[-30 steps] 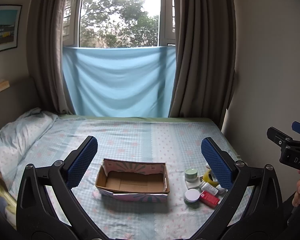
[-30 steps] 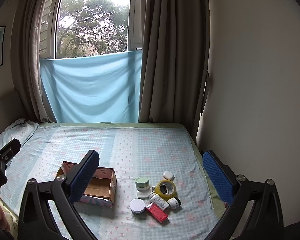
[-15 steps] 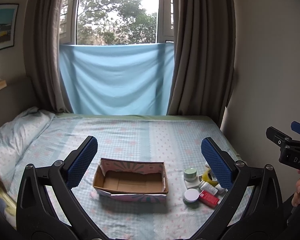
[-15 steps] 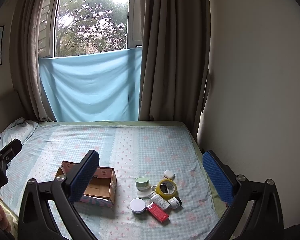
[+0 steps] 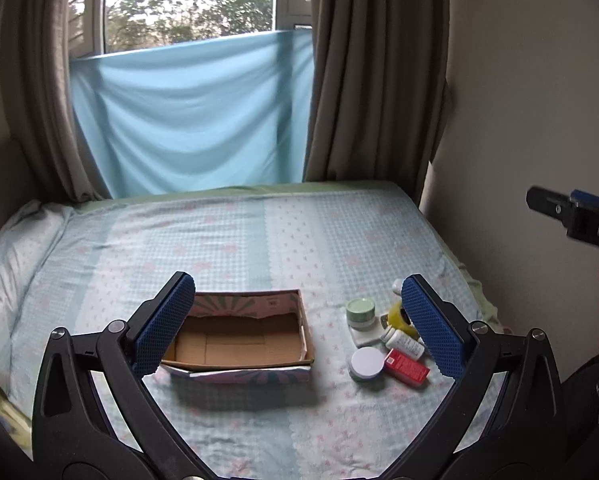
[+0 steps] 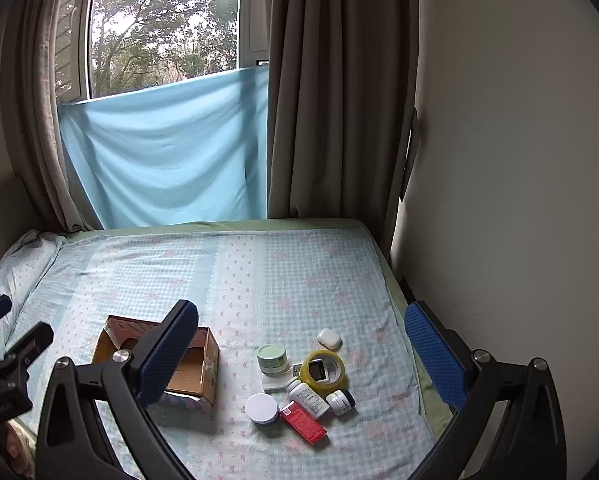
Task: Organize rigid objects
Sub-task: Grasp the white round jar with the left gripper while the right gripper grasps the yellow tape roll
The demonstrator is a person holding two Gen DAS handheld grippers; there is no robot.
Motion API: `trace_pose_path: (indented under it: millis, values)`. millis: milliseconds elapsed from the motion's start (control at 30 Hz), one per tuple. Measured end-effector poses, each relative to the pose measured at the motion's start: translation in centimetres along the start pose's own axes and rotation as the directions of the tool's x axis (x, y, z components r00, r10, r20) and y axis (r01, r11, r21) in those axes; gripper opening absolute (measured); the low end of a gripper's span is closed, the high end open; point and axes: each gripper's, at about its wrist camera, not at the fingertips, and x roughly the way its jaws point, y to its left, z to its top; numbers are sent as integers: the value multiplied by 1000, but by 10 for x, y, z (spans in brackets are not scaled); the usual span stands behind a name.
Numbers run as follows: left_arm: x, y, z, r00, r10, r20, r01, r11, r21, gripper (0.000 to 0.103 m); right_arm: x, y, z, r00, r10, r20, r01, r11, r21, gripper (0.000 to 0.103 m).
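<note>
Both grippers, left (image 5: 299,326) and right (image 6: 301,354), hover spread wide and empty above the bed (image 6: 259,280). Beyond them, small stiff items cluster beside the cardboard box (image 5: 243,340): red carton (image 6: 303,422), white-lidded jar (image 6: 262,408), tape roll (image 6: 324,368). All look light; the smooth jars seem best pinched across their sides.

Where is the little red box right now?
The red box lies flat on the bed, at the near edge of the small pile right of the cardboard box, between the white-lidded jar and a white bottle.
</note>
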Motion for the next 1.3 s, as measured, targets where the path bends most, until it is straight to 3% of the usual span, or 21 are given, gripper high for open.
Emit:
trace_pose_path:
  millis: [233, 400, 500, 667, 800, 1067, 1167, 1300]
  values:
    - [84, -26, -25, 985, -77, -151, 85, 995, 48, 102, 72, -41, -4, 991, 25, -132, -9, 993, 120, 103]
    - [146, -50, -51, 965, -109, -238, 144, 981, 133, 102, 137, -66, -20, 969, 32, -246, 11, 985, 174, 103]
    - [181, -69, -73, 947, -125, -295, 194, 957, 215, 102, 181, -79, -33, 949, 53, -310, 9, 981, 196, 103]
    - [239, -104, -118, 900, -161, -406, 305, 897, 319, 102, 253, -93, -59, 916, 82, -393, 8, 975, 223, 103]
    - [277, -125, -155, 857, -168, -488, 374, 853, 365, 102, 304, -94, -91, 872, 129, -473, -8, 969, 248, 103]
    - [332, -147, -205, 782, -176, -598, 471, 795, 382, 102, 385, -90, -174, 737, 225, -638, -5, 945, 328, 103]
    - [343, -154, -218, 763, -171, -623, 497, 772, 397, 102, 402, -89, -195, 693, 241, -680, 1, 942, 335, 103]
    - [355, -156, -227, 741, -163, -651, 511, 767, 389, 102, 415, -89, -207, 666, 252, -702, -1, 941, 338, 103]
